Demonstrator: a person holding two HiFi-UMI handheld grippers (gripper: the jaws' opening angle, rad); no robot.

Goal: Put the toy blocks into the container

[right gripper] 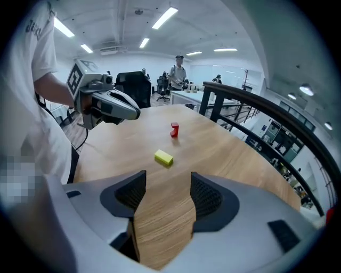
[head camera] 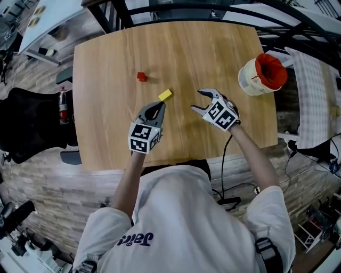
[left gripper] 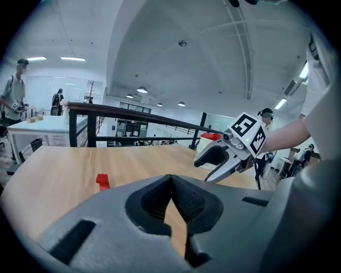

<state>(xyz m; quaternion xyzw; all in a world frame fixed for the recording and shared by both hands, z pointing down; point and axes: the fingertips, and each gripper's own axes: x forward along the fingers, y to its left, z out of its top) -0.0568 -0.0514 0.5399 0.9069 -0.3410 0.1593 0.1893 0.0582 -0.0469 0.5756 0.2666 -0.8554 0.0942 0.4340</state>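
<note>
A yellow block (head camera: 165,95) lies on the wooden table (head camera: 112,53), just past the tips of my left gripper (head camera: 159,105), which is shut with nothing in it. A red block (head camera: 141,77) sits farther out to the left. My right gripper (head camera: 197,101) stands open and empty, to the right of the yellow block. In the right gripper view the yellow block (right gripper: 163,158) and the red block (right gripper: 174,129) lie ahead of the open jaws. The left gripper view shows the red block (left gripper: 102,181); the yellow one is hidden there. The white container (head camera: 254,80) with red lining stands at the table's right edge.
A black office chair (head camera: 32,122) and a bottle (head camera: 63,106) are left of the table. A dark railing (head camera: 224,13) runs beyond the far edge. A cable (head camera: 224,160) hangs from the right gripper. People stand in the room's background.
</note>
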